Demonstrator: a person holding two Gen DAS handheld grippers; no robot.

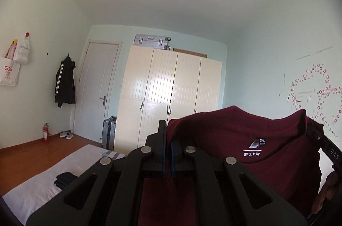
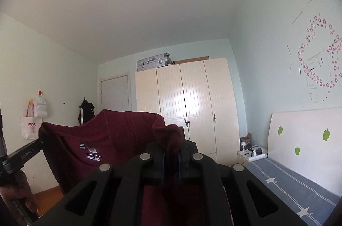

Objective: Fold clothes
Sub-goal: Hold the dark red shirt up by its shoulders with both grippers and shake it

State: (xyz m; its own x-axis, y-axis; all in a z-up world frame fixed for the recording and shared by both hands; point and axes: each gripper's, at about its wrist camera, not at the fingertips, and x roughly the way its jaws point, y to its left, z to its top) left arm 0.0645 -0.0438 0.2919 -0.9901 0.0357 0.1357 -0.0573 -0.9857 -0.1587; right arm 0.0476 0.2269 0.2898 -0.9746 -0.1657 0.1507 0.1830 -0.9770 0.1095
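Shirt (image 1: 235,140) time: you hold the dark red shirt up in the air by its top edge, with the neck tag facing you. Your left gripper (image 1: 168,140) is pinched tight on one shoulder of it. Your right gripper (image 2: 171,149) is clamped on the other shoulder, with a bunch of cloth squeezed between its fingers. The shirt hangs between both grippers, in front of the cream wardrobe (image 1: 171,87) and above the bed (image 2: 299,187)
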